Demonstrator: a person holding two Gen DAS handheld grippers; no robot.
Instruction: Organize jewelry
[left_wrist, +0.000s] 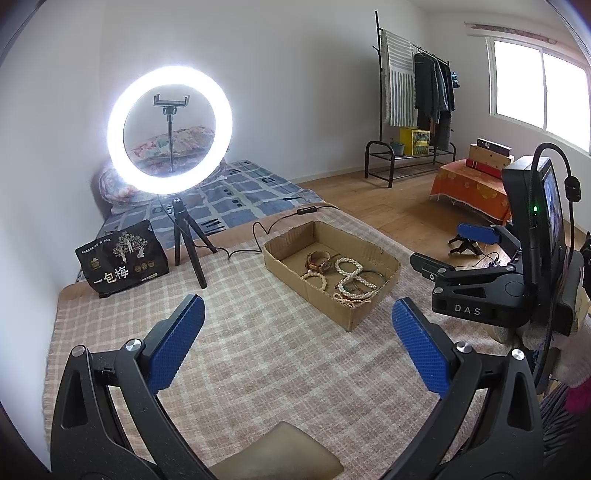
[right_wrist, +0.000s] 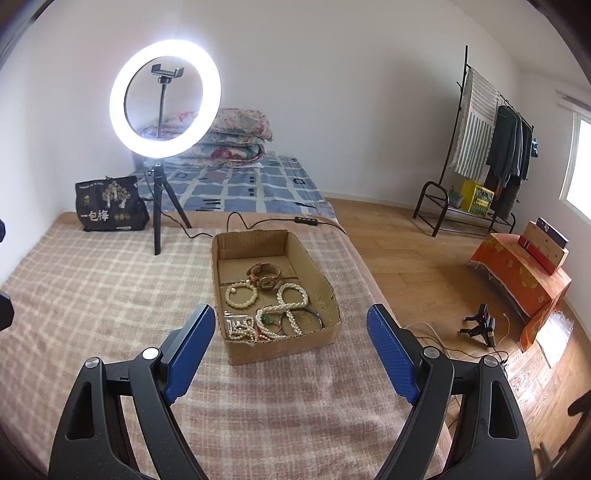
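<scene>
All the jewelry (right_wrist: 269, 306) lies in the box (right_wrist: 325, 334) near the blanket's (right_wrist: 92, 295) right edge; both claws, left (left_wrist: 298, 345) and right (right_wrist: 291, 354), are spread and hold nothing.

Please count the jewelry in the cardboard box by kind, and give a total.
Watch: 1
Pale bead strands: at least 3, tangled
Dark thin bangle: at least 1
Total: at least 5, all inside the cardboard box

The black bag (left_wrist: 122, 258) reads "一包梅"; the right gripper (left_wrist: 476, 254) body reads "DAS".
</scene>
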